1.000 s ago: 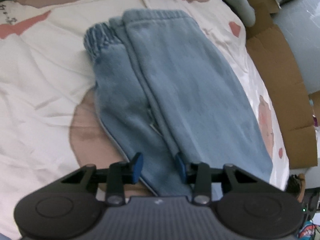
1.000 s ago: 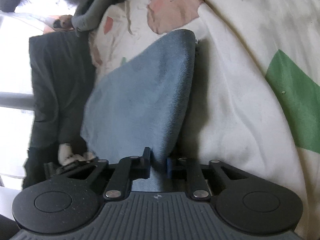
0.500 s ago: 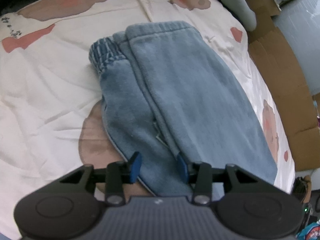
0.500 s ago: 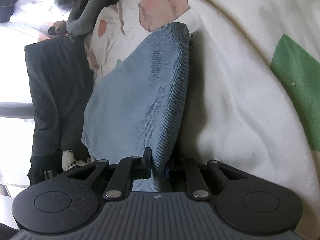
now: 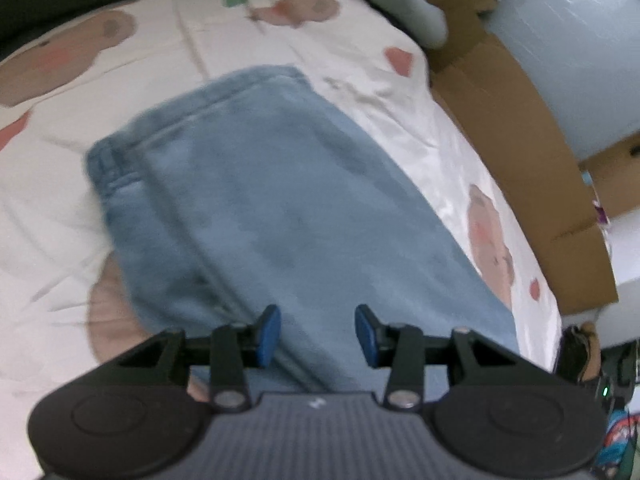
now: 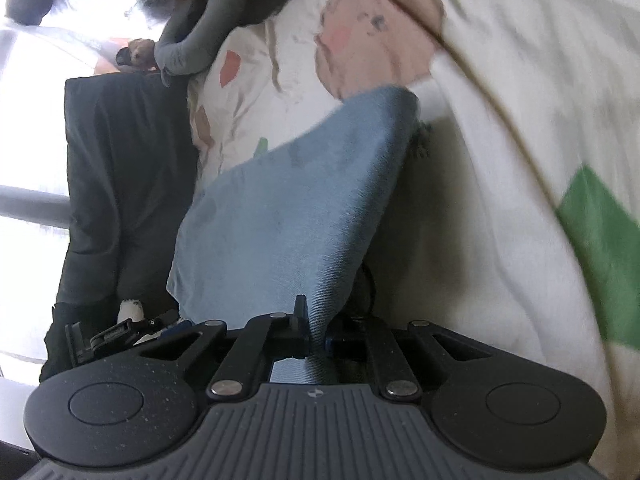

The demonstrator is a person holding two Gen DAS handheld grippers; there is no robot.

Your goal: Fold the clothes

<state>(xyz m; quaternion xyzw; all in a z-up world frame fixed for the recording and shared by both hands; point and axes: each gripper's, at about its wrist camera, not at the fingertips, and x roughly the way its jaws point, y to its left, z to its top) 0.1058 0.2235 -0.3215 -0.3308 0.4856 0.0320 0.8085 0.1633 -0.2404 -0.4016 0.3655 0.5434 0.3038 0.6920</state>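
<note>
the blue trousers [image 5: 288,208] lie folded lengthwise across the middle of the bed sheet [image 5: 60,208], reaching toward its right edge, waistband at the far end. your right gripper [image 6: 316,338] pinches a raised fold of the trousers [image 6: 288,216], jaws nearly together on the cloth. your left gripper [image 5: 316,334] hangs over their near end, jaws wide apart, nothing between them. the sheet is white with pink-brown bear prints and a green patch [image 6: 600,256]. a cardboard box [image 5: 532,152] stands beside the bed's right edge; you can't see inside it.
</note>
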